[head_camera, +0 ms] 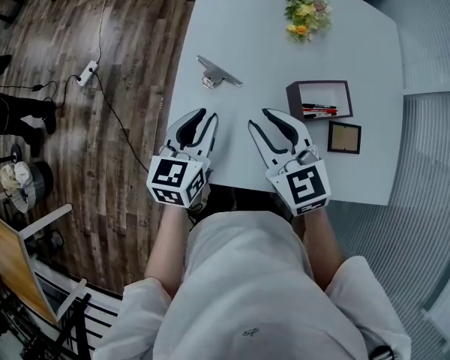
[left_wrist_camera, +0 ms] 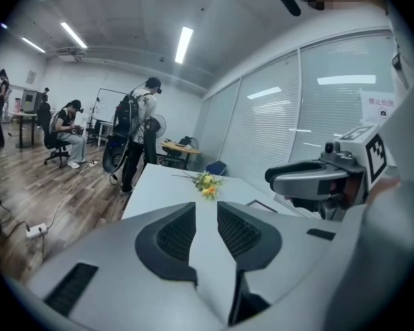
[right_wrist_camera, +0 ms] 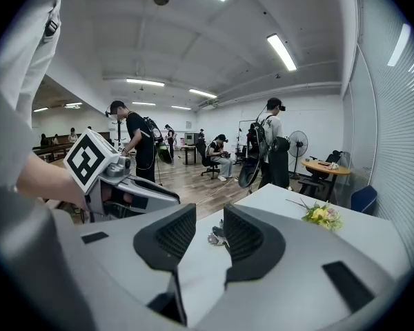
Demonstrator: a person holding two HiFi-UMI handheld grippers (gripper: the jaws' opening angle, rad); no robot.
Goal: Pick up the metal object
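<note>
The metal object [head_camera: 217,72], a flat silver bar on a small round base, lies on the white table [head_camera: 240,28] near its left edge. In the right gripper view the metal object [right_wrist_camera: 216,237] shows in the gap between the jaws, some way ahead. My left gripper [head_camera: 208,116] hovers at the table's near edge, below the object, its jaws a narrow gap apart with nothing between them. My right gripper [head_camera: 259,118] is beside it to the right, also slightly open and holding nothing. The left gripper [left_wrist_camera: 207,209] points towards the flowers [left_wrist_camera: 207,184]. The right gripper [right_wrist_camera: 210,212] points towards the metal object.
A bunch of yellow flowers [head_camera: 307,10] lies at the table's far end. A dark box with markers [head_camera: 320,100] and a small framed square [head_camera: 344,137] sit to the right. A power strip [head_camera: 88,72] and cable lie on the wooden floor at the left. People stand and sit farther back.
</note>
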